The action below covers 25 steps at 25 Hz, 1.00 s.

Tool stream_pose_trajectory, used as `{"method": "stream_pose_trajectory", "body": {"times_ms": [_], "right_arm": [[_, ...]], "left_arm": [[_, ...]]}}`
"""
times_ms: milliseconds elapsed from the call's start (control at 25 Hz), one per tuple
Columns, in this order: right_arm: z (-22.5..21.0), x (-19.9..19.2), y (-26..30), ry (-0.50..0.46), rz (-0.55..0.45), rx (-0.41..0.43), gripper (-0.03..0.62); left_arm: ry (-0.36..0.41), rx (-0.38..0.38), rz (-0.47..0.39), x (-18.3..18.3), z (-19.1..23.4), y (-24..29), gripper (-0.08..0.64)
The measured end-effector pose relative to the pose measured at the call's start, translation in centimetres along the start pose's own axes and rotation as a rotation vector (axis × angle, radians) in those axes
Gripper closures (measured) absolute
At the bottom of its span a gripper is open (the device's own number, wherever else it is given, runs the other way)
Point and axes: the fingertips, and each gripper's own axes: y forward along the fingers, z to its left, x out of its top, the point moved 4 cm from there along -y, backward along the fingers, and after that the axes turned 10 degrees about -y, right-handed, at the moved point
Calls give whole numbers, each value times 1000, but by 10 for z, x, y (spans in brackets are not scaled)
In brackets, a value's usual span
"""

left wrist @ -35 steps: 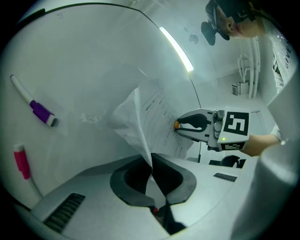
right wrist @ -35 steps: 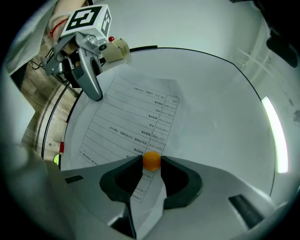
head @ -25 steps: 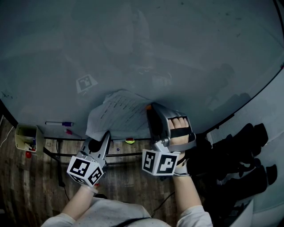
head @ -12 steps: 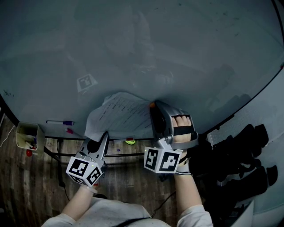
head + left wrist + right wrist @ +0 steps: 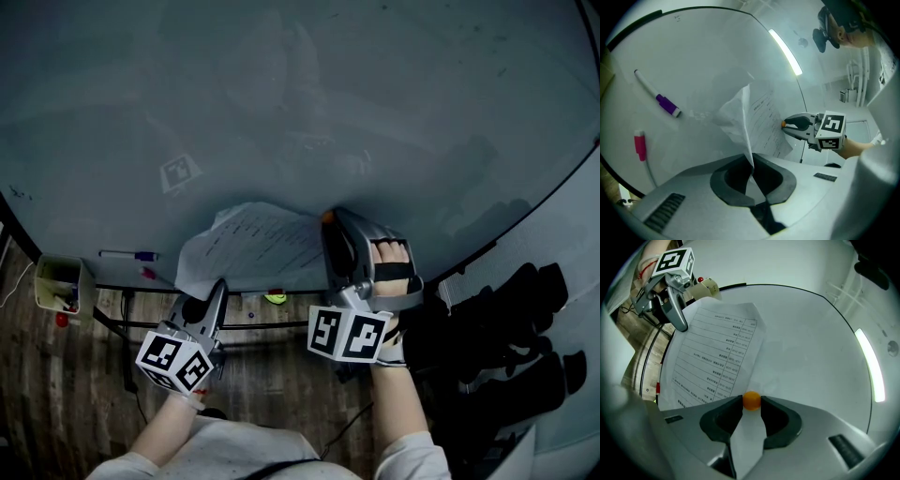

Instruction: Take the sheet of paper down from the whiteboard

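The head view looked steeply down over the left gripper (image 5: 219, 282) and right gripper (image 5: 326, 221) at the whiteboard (image 5: 281, 94). The left gripper view sat close to the board, looking along its jaws across the paper (image 5: 757, 119). The right gripper view was equally close and looked back across that sheet. Each gripper view caught the other gripper. All three views shared the paper and the orange ball (image 5: 751, 400).

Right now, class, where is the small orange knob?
In the right gripper view it is low at centre: the orange knob sits pinched between the right claw's tips, on the sheet's edge against the whiteboard.
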Motion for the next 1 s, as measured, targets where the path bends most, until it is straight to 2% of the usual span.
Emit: {"method": "stream_pose_trajectory", "body": {"times_ms": [1000], "right_arm": [[-3, 0, 0, 40, 14, 3, 457]], "left_arm": [[-44, 12, 15, 1, 0, -17, 546]]}}
